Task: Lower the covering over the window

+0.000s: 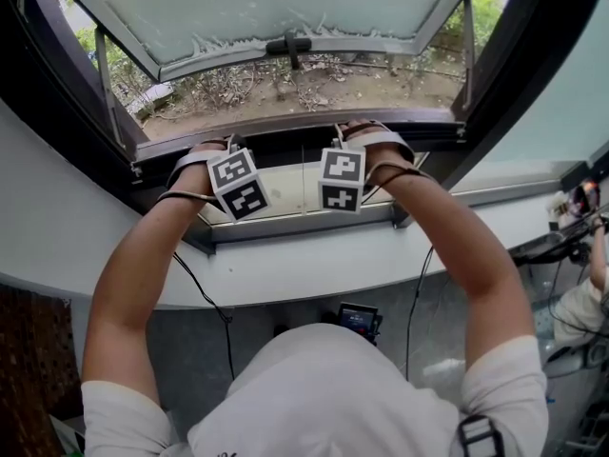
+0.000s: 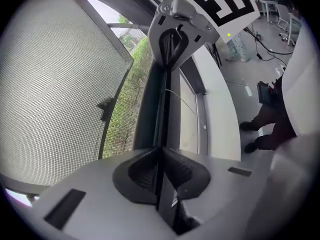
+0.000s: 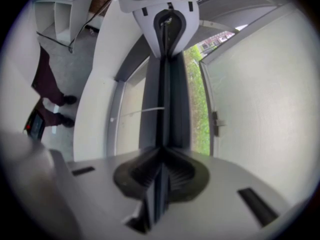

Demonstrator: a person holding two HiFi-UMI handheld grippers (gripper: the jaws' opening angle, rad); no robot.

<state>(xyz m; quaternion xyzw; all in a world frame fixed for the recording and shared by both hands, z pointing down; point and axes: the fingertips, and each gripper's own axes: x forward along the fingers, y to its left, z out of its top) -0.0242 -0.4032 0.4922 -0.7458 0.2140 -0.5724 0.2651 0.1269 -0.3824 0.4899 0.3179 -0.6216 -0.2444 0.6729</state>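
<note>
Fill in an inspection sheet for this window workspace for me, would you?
Surface: white curved window ledge.
Job's things: dark pull bar beside the mesh covering; window sash swung open outward.
Clutter: small screen device on the floor below the ledge.
Grippers: left gripper and right gripper, jaws of both shut on the pull bar.
Cables: black leads hang down from the grippers.
Surroundings: bare ground and greenery outside.

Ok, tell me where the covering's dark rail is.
In both gripper views the dark rail spans from left tongs to right tongs, clamped in both, alongside the white sill.
</note>
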